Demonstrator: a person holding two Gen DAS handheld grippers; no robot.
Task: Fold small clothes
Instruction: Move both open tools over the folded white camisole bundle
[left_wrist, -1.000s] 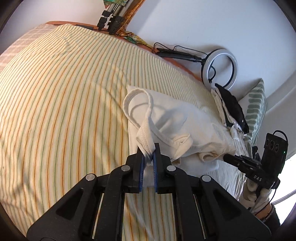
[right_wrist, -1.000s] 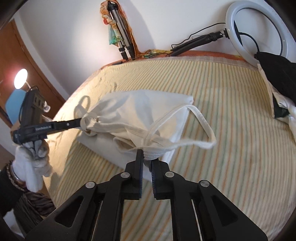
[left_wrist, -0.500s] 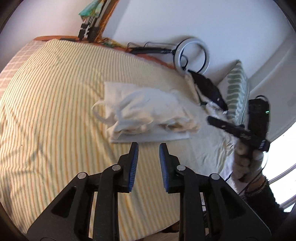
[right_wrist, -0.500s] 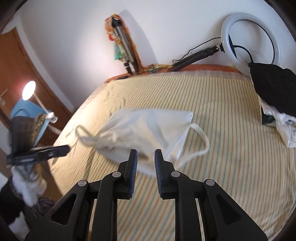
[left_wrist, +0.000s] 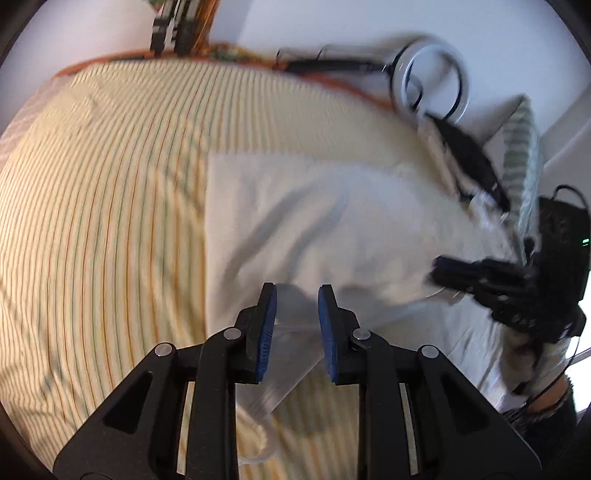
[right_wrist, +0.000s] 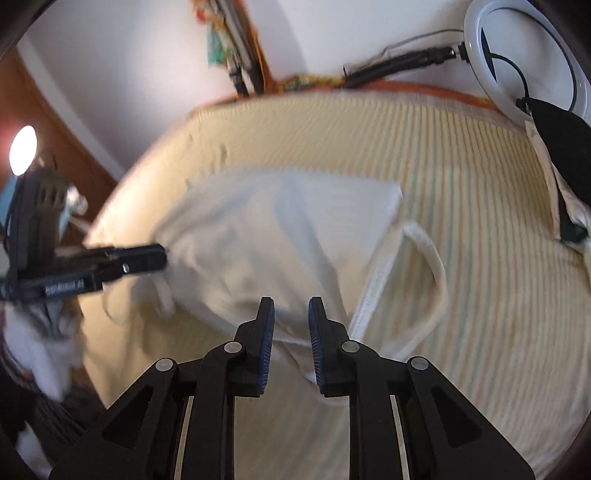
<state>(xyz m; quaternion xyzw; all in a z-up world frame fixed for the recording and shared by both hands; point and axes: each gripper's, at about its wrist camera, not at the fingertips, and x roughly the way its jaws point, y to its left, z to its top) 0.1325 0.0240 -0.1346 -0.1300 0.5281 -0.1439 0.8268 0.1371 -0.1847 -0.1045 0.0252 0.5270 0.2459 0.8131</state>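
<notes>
The left gripper (left_wrist: 296, 306) is hovering with its blue-padded jaws apart and nothing between them, low over the near edge of the cream garment (left_wrist: 332, 229). At about 3 o'clock in that view, the right gripper is reaching in against the cloth's right side, though blur is hiding whether it is touching. The right gripper (right_wrist: 291, 317) is likewise standing with jaws apart and gripping nothing, poised above the garment's near hem (right_wrist: 291, 347); at 9 o'clock in its view the left gripper (right_wrist: 122, 258) is pointing into the cloth's left side.

The cream garment (right_wrist: 277, 240) is lying bunched on the striped bedsheet (left_wrist: 103, 221), one strap (right_wrist: 428, 280) looping out toward 3 o'clock. Farther off, a ring light (right_wrist: 524, 55) is leaning at the wall near 1 o'clock, with a dark piece of clothing (right_wrist: 565, 147) beside it.

Judging by the layout, the step in hand is getting fresh holds for a fold. The next move is probably calling for each gripper to be closing on an edge or corner, catching one layer cleanly, and tucking the loose strap inside so the fold is landing flat.
</notes>
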